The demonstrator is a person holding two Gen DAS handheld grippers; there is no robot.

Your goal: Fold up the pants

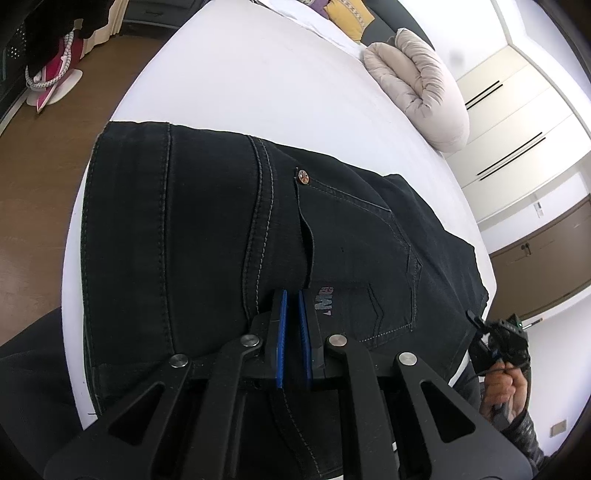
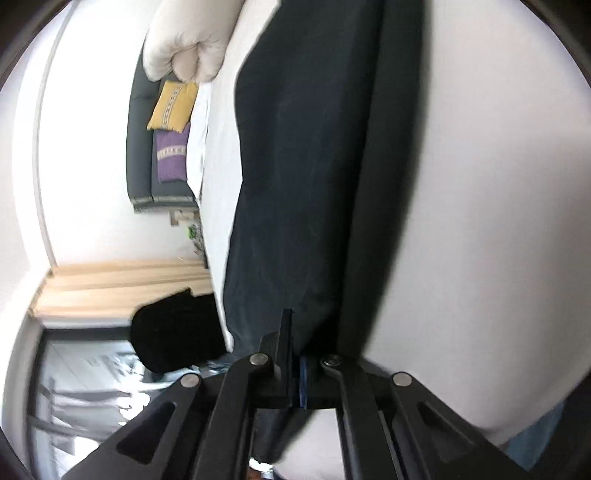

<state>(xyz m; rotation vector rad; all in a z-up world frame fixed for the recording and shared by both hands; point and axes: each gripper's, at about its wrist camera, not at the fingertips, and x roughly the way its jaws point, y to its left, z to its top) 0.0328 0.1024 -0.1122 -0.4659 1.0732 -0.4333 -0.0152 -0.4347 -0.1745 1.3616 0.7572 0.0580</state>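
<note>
Black jeans (image 1: pixel 207 229) lie folded on the white bed (image 1: pixel 258 85). Left tongs (image 1: pixel 291 295) pinch the cloth by the back pocket (image 1: pixel 362 258). Right tongs (image 2: pixel 295 332) pinch the jeans' edge.

Pants (image 1: pixel 207 221) on bed (image 1: pixel 258 85); folded jacket (image 1: pixel 417 88) behind, cushions (image 1: pixel 351 14) beyond.

white bed (image 1: pixel 258 74), wood floor (image 1: pixel 33 177), pale wardrobe (image 1: pixel 517 122).

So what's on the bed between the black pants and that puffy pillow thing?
Nothing: in the left wrist view, only bare white bed lies between the pants and the puffy bundle.
</note>
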